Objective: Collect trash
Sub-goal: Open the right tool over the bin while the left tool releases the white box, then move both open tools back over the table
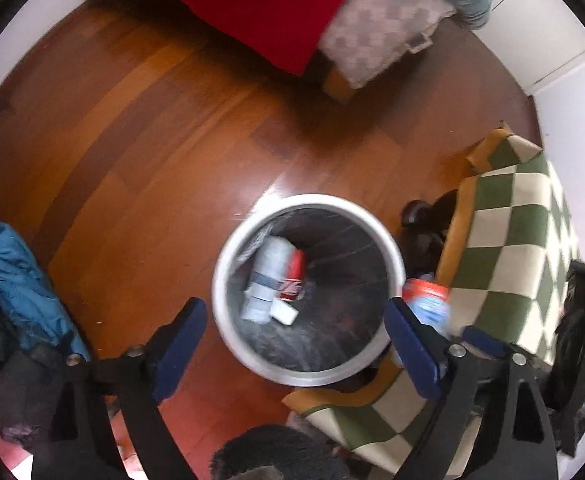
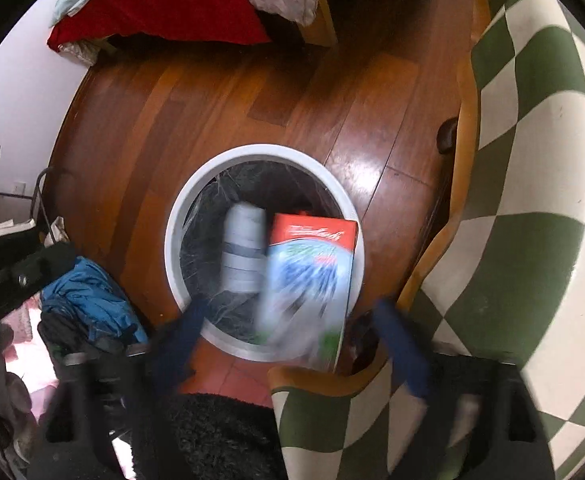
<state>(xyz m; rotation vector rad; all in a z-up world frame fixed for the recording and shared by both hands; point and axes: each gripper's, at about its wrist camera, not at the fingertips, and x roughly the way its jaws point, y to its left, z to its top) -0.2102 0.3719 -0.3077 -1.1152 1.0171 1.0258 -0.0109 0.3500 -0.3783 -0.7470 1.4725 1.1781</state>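
Left gripper (image 1: 296,334): jaws spread wide, nothing between the blue pads; it hangs above the near rim of the white round trash bin (image 1: 228,260), whose mouth sits just ahead of and between the two fingers. The bin has a dark liner. In it lie a pale grey-white cylindrical container (image 1: 266,280) with a dark band and, touching its right side, a red-and-white carton (image 1: 292,280).

Right gripper (image 2: 292,332): jaws also spread wide, both fingers motion-blurred. A carton with a red top and blue-green print (image 2: 312,280) is between and just ahead of the fingers, over the right part of the bin opening (image 2: 180,216). It looks clear of both pads, though blur prevents certainty. In the left wrist view the same carton (image 1: 426,298) shows just beyond that gripper's right finger, at the bin's right rim.

Surroundings: wooden floor (image 1: 152,140) under the bin; green-and-white checkered cushion (image 2: 532,200) with an orange edge to the right of both grippers; blue jacket (image 1: 8,276) on the floor to the left; red blanket (image 1: 260,4) far ahead.
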